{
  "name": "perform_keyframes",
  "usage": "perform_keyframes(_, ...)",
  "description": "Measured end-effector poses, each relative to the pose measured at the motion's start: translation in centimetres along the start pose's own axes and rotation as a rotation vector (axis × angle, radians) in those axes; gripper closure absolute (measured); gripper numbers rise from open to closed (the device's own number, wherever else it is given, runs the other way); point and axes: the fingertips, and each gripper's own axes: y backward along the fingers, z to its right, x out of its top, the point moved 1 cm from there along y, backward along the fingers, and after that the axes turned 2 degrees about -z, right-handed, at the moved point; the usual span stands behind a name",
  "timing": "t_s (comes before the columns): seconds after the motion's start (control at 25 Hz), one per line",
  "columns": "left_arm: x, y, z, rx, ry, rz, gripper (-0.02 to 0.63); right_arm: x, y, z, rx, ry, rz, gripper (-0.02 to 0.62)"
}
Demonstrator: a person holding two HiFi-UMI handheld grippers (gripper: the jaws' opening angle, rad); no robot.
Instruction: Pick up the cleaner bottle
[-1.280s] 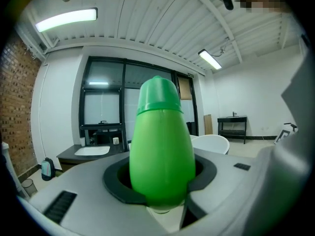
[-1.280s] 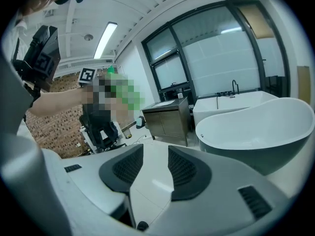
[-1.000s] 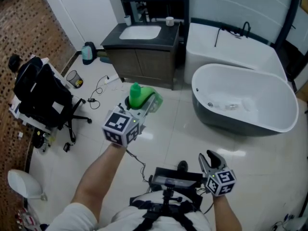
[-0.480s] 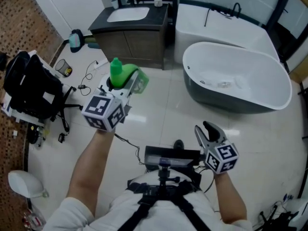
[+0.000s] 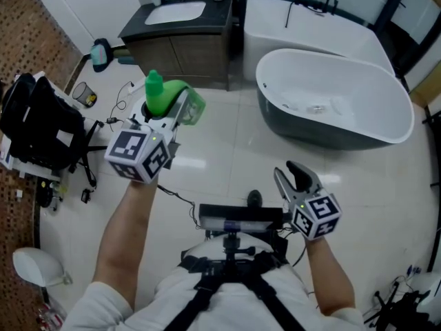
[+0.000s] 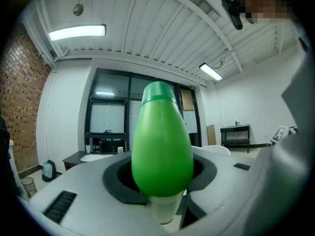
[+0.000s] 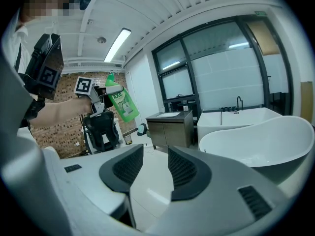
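Just one cleaner bottle [image 5: 166,96], in left claw [image 5: 165,118]; right claw [image 5: 295,178] bare.

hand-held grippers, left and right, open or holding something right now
left hand-held gripper: closed on the green cleaner bottle
right hand-held gripper: open, nothing between its jaws

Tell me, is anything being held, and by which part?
The left gripper clamps the green plastic cleaner bottle by its body, below the cap. The right gripper holds nothing.

No text is readable; the label [image 7: 120,99] on the green cleaner bottle [image 7: 127,109] is too small.
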Motion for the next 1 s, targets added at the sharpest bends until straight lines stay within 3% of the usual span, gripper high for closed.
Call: perform_keyframes(1.0,-0.3,6.3,1.6,-0.039,0.006,0.023,0.434,-0.3,2.0,-5.9,0.005,0.022,0.022,0.445)
